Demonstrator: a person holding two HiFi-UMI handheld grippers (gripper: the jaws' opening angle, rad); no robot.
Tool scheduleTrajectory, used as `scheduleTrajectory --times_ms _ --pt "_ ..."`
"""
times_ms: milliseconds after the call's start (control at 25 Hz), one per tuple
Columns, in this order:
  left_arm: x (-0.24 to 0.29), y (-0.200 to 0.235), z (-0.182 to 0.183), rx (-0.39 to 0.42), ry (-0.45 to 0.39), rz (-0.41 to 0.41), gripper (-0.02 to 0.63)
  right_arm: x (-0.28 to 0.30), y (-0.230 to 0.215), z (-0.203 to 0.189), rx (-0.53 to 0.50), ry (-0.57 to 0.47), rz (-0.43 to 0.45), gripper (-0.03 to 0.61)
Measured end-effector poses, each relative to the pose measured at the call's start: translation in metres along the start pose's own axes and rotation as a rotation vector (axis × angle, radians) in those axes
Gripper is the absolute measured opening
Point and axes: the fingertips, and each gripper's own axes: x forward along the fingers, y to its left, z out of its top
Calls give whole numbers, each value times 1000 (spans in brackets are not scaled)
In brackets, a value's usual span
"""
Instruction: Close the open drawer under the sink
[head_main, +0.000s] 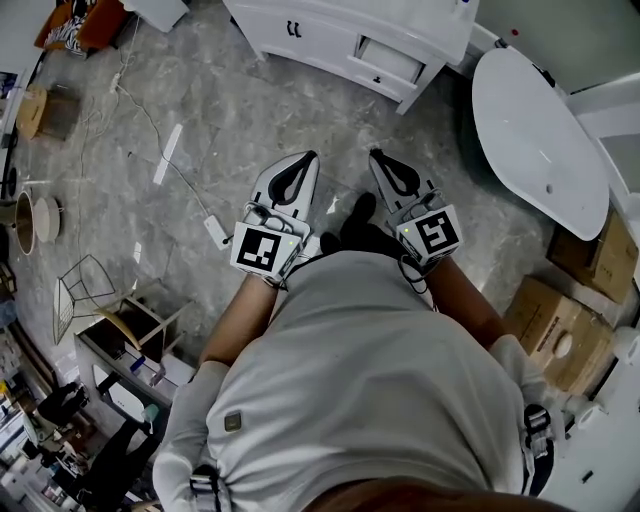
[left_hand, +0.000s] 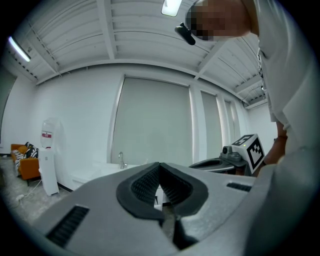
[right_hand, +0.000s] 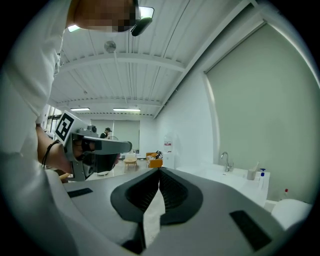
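In the head view the white sink cabinet (head_main: 330, 35) stands at the top, with one drawer (head_main: 388, 62) pulled out toward me. Both grippers are held level in front of the person's body, pointing at the cabinet and well short of it. The left gripper (head_main: 311, 156) is shut with nothing in it, and so is the right gripper (head_main: 375, 154). In the left gripper view the left gripper (left_hand: 160, 165) has its jaws touching, with the sink top and faucet (left_hand: 121, 160) beyond. In the right gripper view the right gripper (right_hand: 159, 170) is likewise closed and empty.
A white bathtub (head_main: 538, 140) lies right of the cabinet, with cardboard boxes (head_main: 560, 325) nearer on the right. A white cable and adapter (head_main: 216, 231) lie on the grey floor at left. A wire stand and shelf (head_main: 110, 320) sit lower left. A water dispenser (left_hand: 48, 162) stands far left.
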Motion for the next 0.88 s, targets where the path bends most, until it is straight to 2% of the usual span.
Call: scheduleTrajectory --times_ms 440,880 --pt "123 17 7 11 9 -61 9 16 -125 3 -2 -7 -81 26" --pt "226 22 10 46 25 -212 9 8 -217 -7 25 17 -255 26"
